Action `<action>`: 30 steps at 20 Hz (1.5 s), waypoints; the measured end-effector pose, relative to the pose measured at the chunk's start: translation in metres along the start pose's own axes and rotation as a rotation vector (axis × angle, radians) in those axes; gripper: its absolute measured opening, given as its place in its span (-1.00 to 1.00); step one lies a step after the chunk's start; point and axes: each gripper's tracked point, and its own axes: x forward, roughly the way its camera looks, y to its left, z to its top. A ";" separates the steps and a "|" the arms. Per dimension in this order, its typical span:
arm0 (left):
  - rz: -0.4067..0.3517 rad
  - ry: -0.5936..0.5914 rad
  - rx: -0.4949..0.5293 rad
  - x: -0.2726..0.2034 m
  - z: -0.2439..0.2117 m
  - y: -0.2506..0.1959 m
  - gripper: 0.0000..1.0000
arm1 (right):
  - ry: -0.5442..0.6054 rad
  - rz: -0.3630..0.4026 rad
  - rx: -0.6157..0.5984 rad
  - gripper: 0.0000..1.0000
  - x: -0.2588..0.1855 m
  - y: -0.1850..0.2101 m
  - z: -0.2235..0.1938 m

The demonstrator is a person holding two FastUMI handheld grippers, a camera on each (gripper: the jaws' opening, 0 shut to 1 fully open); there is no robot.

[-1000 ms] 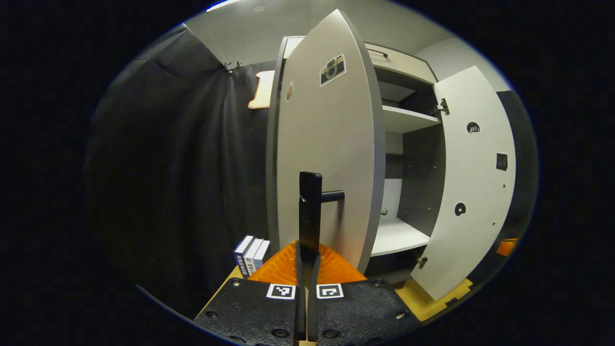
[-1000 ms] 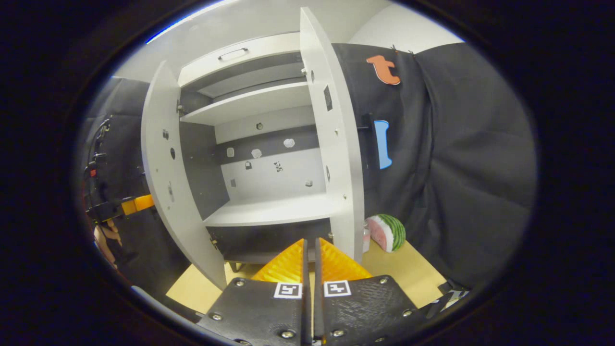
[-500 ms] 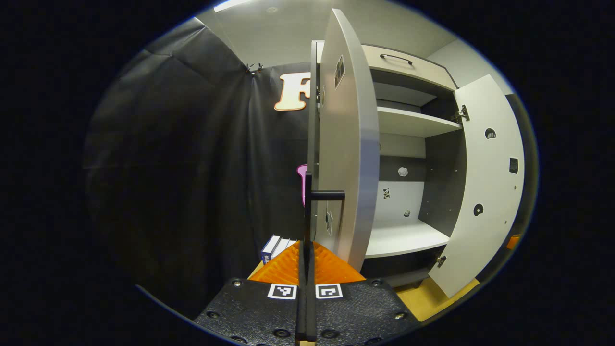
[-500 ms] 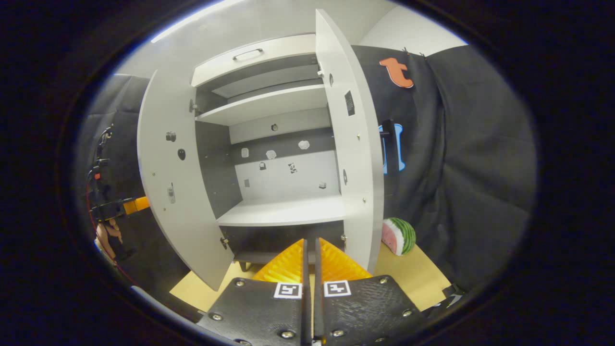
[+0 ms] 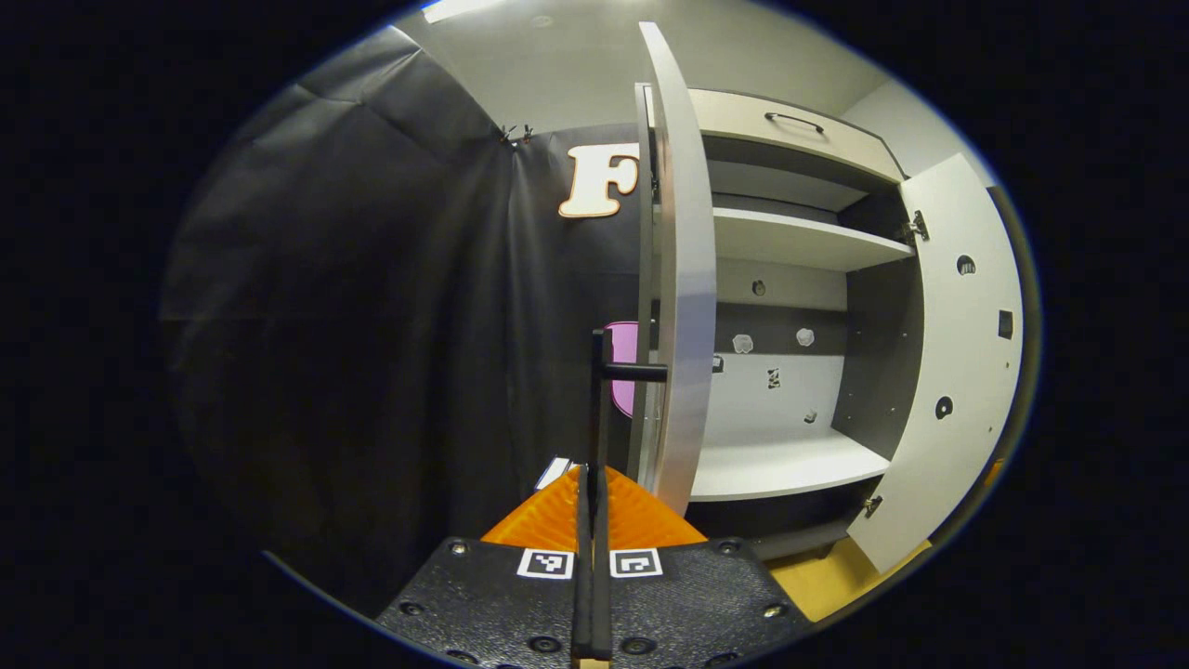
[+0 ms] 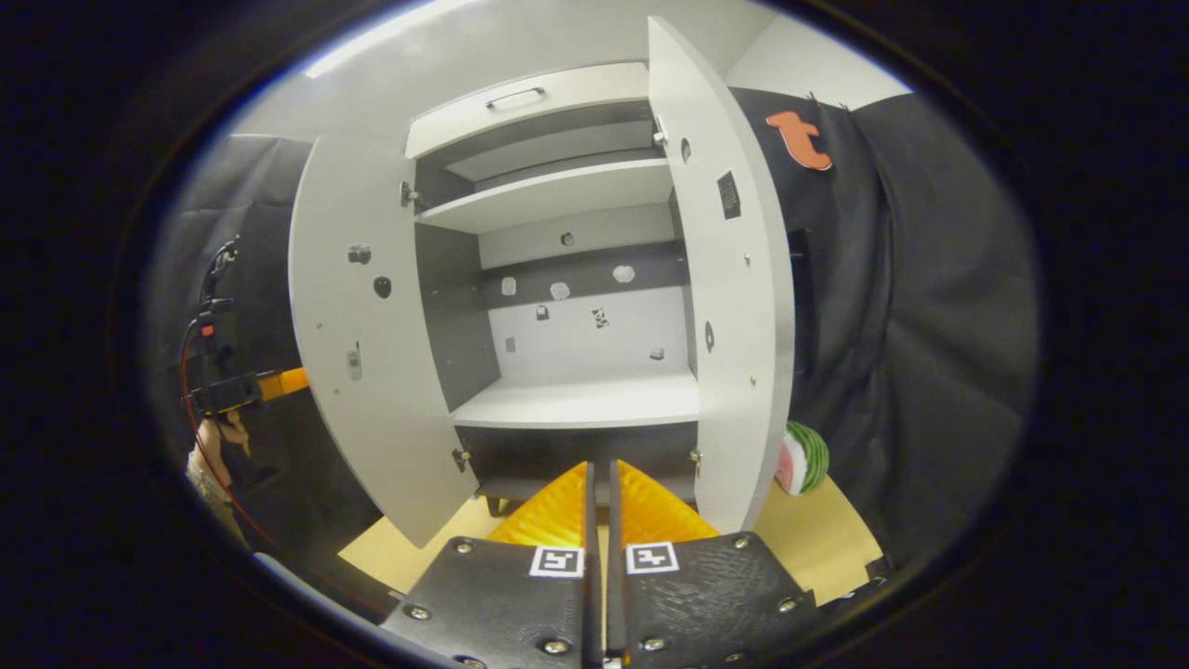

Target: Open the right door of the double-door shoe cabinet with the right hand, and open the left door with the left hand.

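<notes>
The shoe cabinet [image 6: 557, 93] stands with both doors swung out. In the left gripper view the left door [image 5: 683, 279] shows edge-on. Its black bar handle [image 5: 600, 390] runs down between the fingers of my left gripper [image 5: 592, 476], which is shut on it. The right door [image 5: 957, 372] hangs open at the far right. In the right gripper view my right gripper [image 6: 599, 469] is shut on nothing and hangs in front of the cabinet's base, apart from the right door [image 6: 738, 307]. The left door [image 6: 362, 325] has the left gripper [image 6: 251, 388] and a hand [image 6: 218, 446] behind it.
Inside are two white shelves [image 6: 581, 404], with a drawer [image 5: 790, 130] on top. The cabinet stands on a wooden table [image 6: 822, 539]. A toy watermelon slice [image 6: 801, 460] lies right of the right door. Books [image 5: 555, 470] lie left of the left door. Black cloth walls close both sides.
The left door has swung further out with my left gripper on its handle, from showing its face to edge-on. The right gripper has shifted a little, and the cabinet sits further right in its view.
</notes>
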 end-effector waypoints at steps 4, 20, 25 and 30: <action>0.007 0.038 -0.046 -0.012 -0.009 -0.001 -1.00 | -0.008 0.006 0.015 -0.95 0.004 -0.002 0.002; -0.258 -0.118 -0.097 -0.057 0.081 -0.154 -0.99 | -0.142 0.007 -0.049 -0.95 0.029 0.031 0.080; -0.329 -0.169 -0.071 -0.054 0.092 -0.207 -1.00 | -0.205 0.027 -0.004 -0.95 0.030 0.048 0.113; -0.384 -0.162 -0.078 -0.052 0.085 -0.238 -0.80 | -0.254 -0.008 -0.013 -0.53 0.024 0.038 0.131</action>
